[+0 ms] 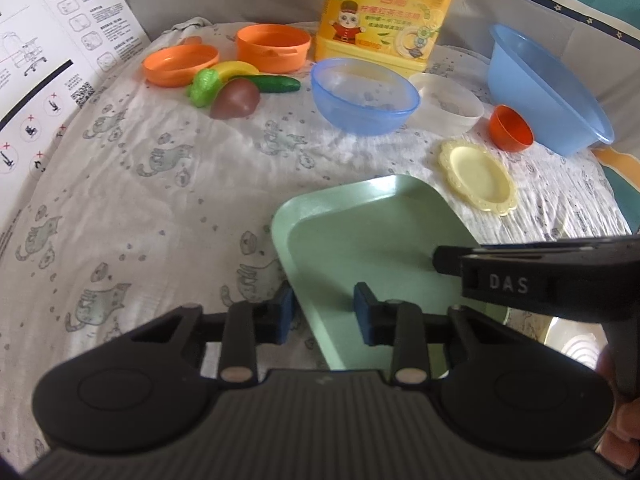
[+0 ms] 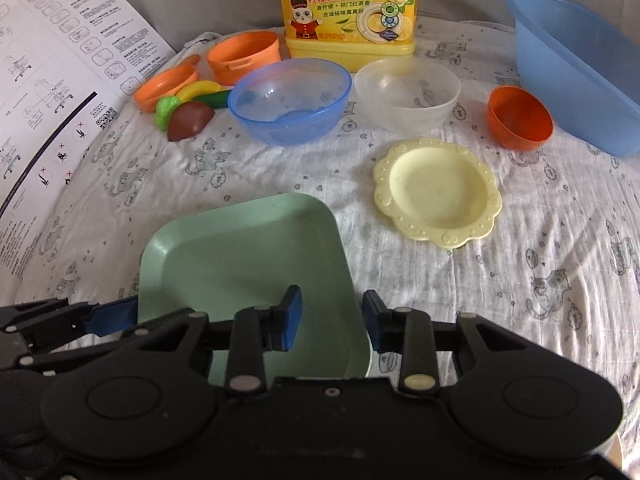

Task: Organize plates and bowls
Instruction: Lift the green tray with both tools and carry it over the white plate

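Both tongs are straddling the green tray's opposite side rims, left tongs and right tongs apparently clenching it; its long axis is running away from them.

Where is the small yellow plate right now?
The yellow plate lies flat on the cloth, right of the green tray, in front of the clear bowl.

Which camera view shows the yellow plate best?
The right wrist view: the yellow plate lies whole and large, its scalloped rim clear. The left wrist view shows it smaller and foreshortened near the right side.
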`<state>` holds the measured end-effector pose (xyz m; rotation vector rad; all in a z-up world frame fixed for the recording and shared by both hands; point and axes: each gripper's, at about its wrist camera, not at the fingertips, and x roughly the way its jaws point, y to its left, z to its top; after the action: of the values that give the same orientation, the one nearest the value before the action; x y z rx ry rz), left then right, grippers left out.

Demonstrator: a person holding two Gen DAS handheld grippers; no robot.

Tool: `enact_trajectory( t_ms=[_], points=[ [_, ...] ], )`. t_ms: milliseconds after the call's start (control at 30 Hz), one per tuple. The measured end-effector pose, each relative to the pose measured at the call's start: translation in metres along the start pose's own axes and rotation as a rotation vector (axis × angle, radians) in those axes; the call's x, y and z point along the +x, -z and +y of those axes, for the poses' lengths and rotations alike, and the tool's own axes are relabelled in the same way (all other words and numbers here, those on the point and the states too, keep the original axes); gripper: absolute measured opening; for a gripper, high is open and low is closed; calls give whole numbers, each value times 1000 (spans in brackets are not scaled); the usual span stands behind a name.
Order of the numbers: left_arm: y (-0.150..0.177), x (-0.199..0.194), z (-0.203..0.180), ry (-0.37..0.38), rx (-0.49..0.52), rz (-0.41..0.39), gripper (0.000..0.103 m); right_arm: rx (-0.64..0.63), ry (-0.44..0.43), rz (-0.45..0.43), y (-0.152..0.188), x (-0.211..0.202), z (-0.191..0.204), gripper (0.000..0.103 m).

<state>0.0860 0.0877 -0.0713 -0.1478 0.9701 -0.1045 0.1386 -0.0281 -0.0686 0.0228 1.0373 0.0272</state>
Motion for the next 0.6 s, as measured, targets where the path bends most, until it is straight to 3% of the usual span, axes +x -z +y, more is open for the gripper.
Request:
enact_trajectory(
  t_ms=[600],
  points=[
    [-4,-45,-2,-12,-7,-51,26,68,-67,-33,22,-59,-2,32]
  ],
)
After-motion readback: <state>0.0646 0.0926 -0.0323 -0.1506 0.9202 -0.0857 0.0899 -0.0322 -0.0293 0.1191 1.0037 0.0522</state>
